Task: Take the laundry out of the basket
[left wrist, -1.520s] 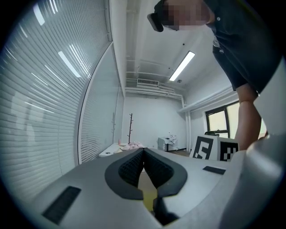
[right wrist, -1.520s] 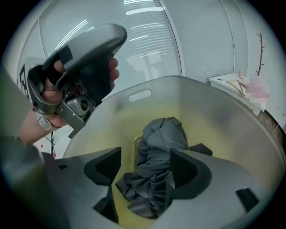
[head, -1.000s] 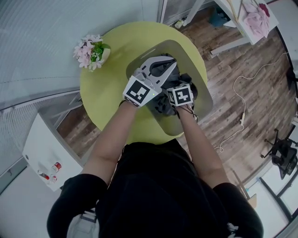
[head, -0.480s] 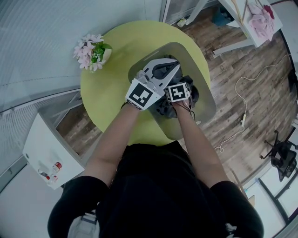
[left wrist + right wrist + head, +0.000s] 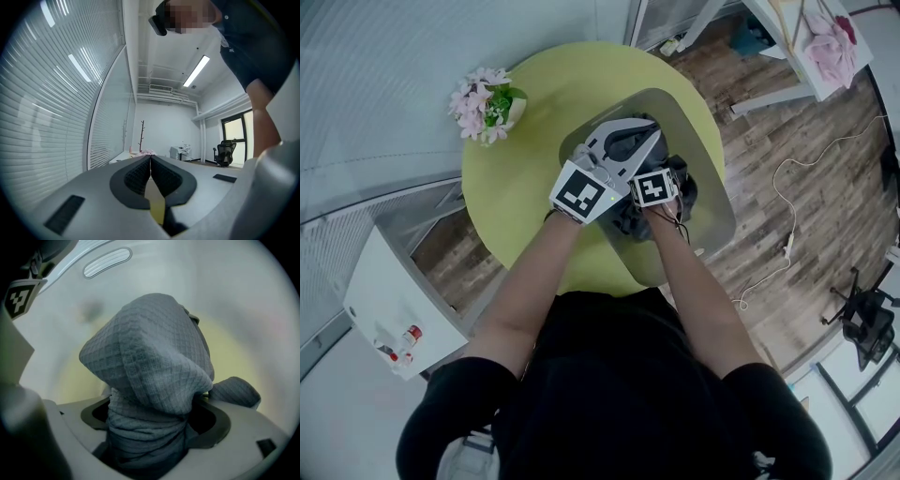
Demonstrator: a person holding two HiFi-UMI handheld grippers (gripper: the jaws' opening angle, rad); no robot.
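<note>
At the table's 10 o'clock edge in the head view stands a flower pot [image 5: 486, 103] of pink blooms, on a round yellow-green table [image 5: 520, 187]. Toward the table's 3 o'clock side sits the pale, translucent basket [image 5: 714, 211], part of it overhanging the table's edge. The left gripper [image 5: 649, 133] lies level over the basket's rim on the 10 o'clock side. In its own view its two dark pads meet tip to tip with nothing caught between them [image 5: 150, 158], and it looks out at window blinds [image 5: 56, 117] and an office chair [image 5: 225, 152] across the room. Just to its right, the right gripper [image 5: 154, 420] points steeply down into the basket, and only its marker cube [image 5: 652, 187] shows plainly from above. Its jaws have just been opening and now stand wide apart. The laundry [image 5: 154, 357], a grey waffle-weave cloth, rises in a bunched peak between them toward 12 o'clock in that view. Dark gaps show beside the cloth at both pads, so it seems to stand loose rather than pinched, though the folds hide the inner faces. From above, the laundry [image 5: 682, 183] is a dark heap inside the basket, at 3 o'clock of the cube.
</note>
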